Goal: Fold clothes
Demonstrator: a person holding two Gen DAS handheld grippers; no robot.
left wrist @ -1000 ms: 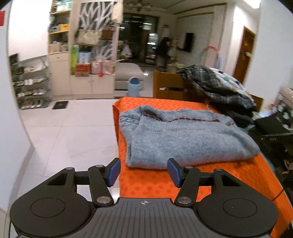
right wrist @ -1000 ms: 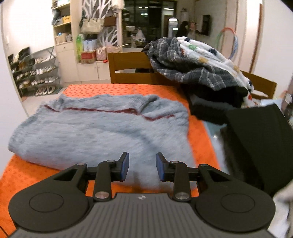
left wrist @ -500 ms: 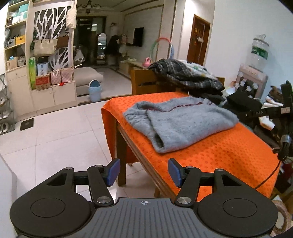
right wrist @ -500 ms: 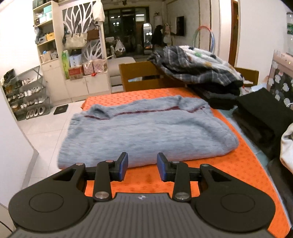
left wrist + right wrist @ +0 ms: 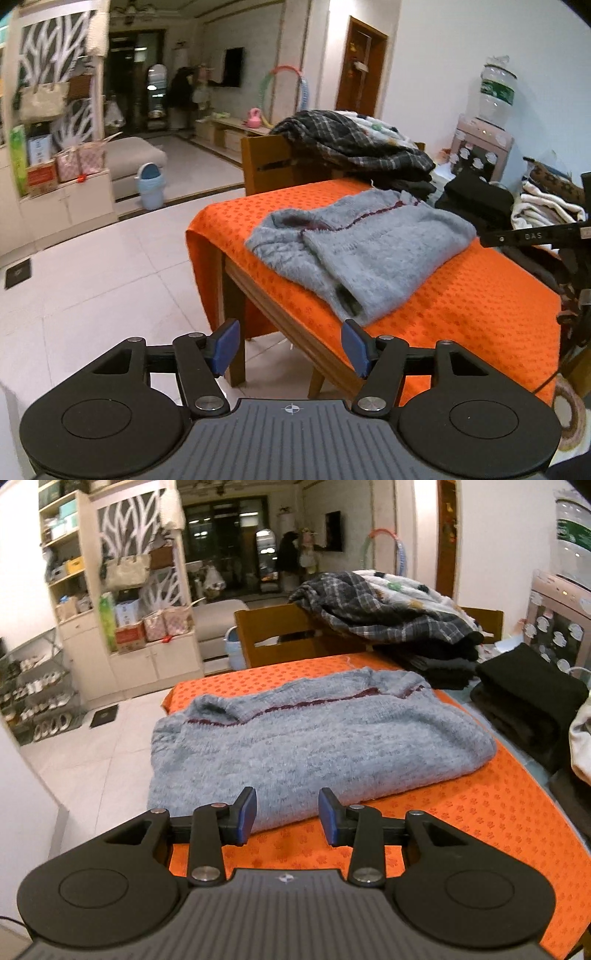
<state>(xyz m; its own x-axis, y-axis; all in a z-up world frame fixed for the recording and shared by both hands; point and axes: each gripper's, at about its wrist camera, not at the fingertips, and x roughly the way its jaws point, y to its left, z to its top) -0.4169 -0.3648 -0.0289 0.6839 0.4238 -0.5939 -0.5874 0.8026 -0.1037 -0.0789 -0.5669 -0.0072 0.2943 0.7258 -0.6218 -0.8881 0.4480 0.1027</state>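
Sweater (image 5: 295, 746), grey with a dark red stripe, lies folded on the orange cloth (image 5: 480, 812) that covers the table, near the cloth's left edge as the right wrist camera sees it. Beyond the sweater a plaid pile (image 5: 384, 609) rests at the cloth's far end, against a wooden chair (image 5: 273, 635). Just right of the sweater sits a stack of black clothes (image 5: 528, 698). The right gripper (image 5: 287, 815) hangs low over the cloth's near part, just short of the sweater's near edge, its 2 blue-padded fingers (image 5: 246, 814) a moderate gap apart with nothing between them. The left gripper (image 5: 290, 349) is off the cloth's near left corner, above the tiled floor (image 5: 110, 280) and the table's wooden edge, well apart from the sweater (image 5: 369, 251); its jaws stand wide and hold nothing. From that side the sweater shows an open, rumpled end facing the gripper.
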